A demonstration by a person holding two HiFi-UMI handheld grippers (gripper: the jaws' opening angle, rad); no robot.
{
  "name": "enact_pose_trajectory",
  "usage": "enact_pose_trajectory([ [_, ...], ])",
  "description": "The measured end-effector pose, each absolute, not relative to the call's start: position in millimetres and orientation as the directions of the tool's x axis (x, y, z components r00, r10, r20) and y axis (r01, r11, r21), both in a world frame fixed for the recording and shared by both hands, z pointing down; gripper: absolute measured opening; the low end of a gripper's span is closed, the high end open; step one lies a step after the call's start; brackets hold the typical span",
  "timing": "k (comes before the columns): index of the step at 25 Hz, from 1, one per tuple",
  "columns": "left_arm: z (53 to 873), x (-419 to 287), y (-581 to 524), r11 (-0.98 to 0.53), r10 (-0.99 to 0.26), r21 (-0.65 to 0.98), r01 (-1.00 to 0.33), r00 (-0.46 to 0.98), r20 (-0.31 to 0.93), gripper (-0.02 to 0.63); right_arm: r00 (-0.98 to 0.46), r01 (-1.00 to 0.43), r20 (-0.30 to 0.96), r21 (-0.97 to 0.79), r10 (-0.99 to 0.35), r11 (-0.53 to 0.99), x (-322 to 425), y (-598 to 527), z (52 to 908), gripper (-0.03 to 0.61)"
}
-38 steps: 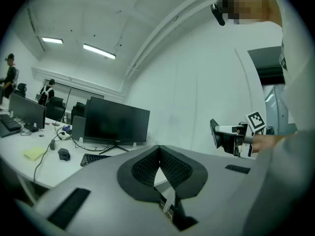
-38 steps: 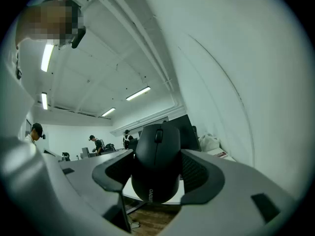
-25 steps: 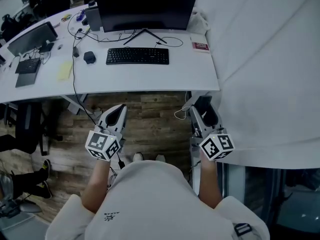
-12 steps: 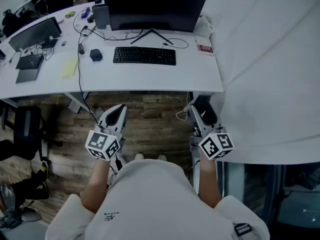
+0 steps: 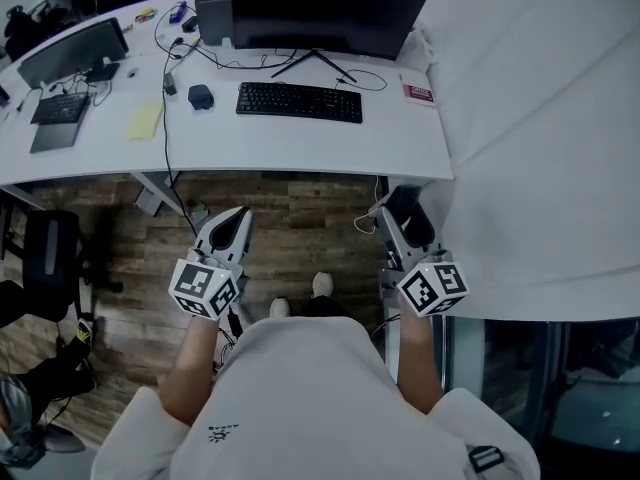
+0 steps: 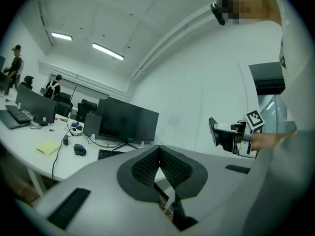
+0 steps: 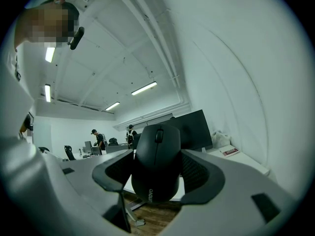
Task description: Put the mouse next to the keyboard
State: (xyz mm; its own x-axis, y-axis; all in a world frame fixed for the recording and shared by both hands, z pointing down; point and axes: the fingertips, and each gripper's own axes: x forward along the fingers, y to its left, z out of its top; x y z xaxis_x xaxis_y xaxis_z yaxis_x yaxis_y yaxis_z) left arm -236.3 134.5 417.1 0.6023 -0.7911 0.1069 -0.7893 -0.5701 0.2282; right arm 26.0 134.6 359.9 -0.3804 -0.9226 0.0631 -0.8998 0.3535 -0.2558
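A black mouse (image 7: 157,163) sits upright between the jaws of my right gripper (image 7: 157,157), which is shut on it; the head view shows the mouse (image 5: 414,224) in that gripper (image 5: 408,208), over the wooden floor short of the desk. On the white desk (image 5: 300,153) lies the black keyboard (image 5: 300,101), in front of the monitor (image 5: 320,13). My left gripper (image 5: 233,226) is held beside the right one, short of the desk, shut with its pads meeting and nothing between them (image 6: 158,148). The keyboard (image 6: 109,154) shows far off in the left gripper view.
A second dark mouse-like thing (image 5: 201,96) lies left of the keyboard, by a black cable (image 5: 165,138). A yellow pad (image 5: 146,120), another monitor (image 5: 75,53) and a small keyboard (image 5: 58,108) stand further left. A red booklet (image 5: 419,93) lies at the desk's right end, against a white sheet (image 5: 540,148).
The desk has come nearer and slid lower and rightward in the head view as the person steps toward it. Both grippers keep their pose; the mouse stays gripped.
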Motion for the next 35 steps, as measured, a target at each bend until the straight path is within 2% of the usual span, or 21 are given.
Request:
enact_pose_trajectory([
  [17,425.5,-211.1,87.3,-0.553,-0.799,0.23,-0.801,0.588,0.125,0.012,-0.416,-0.885,0.082,-0.265,-0.906,0.382,44.4,78.7,372.8,0.299],
  [35,419.3,-111.6,-29.7,-0.55,-0.803,0.175,-0.817,0.574,0.161,0.012,-0.43,-0.866,0.067,-0.312,-0.901,0.39,148.5,-44.1,388.6,0.301],
])
